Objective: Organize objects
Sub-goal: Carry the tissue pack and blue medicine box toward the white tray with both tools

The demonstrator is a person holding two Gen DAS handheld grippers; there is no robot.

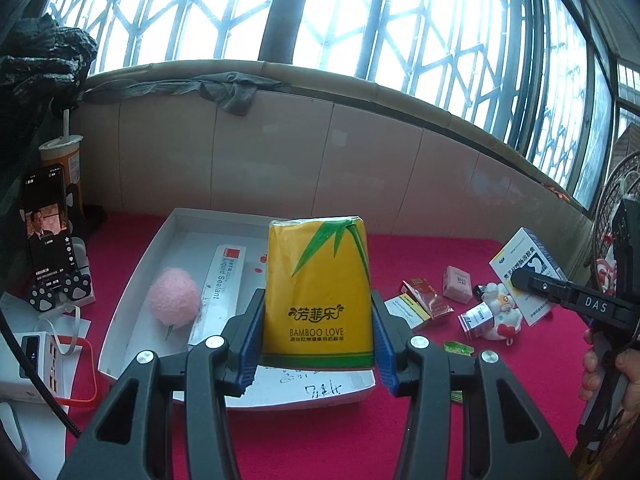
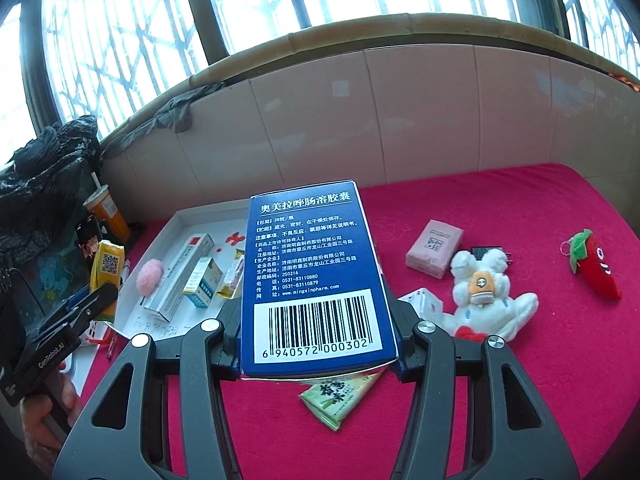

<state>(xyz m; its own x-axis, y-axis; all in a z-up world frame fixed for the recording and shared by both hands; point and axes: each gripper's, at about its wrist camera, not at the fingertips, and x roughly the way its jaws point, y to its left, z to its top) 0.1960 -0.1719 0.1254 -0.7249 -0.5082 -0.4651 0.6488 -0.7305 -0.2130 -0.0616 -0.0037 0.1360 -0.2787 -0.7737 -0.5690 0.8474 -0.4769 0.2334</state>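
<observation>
1. Tissue pack (image 1: pixel 320 292) is being held by the left tongs (image 1: pixel 318 344), jaws part closed, the blue pads pressing its two long sides near the bottom edge. It is being carried above the white tray (image 1: pixel 132 280).
2. Handling is being judged as light and soft; the yellow wrapper looks slick, so a grip across the narrow sides low down is being judged sound, though hard squeezing would probably dent it.
3. Writing on the pack is being read as "BAMBOO LOVE", under Chinese characters and green leaf art.
4. Medicine box (image 2: pixel 316 276) is being held by the right tongs (image 2: pixel 320 340), jaws part closed on its side walls near the barcode end, above the red cloth (image 2: pixel 520 400) beside the tray.
5. Box is being judged light, stiff card, crushable at the corners.
6. Print on the box is being read: barcode 6 940572 000302, "www.mingxinpharm.com", "0531-83110880".
7. Tube box (image 1: pixel 224 280) in the tray is being read as "Liquid Sealant"; "DAS" and "GenRobot.AI" are showing on the tong bodies.
</observation>
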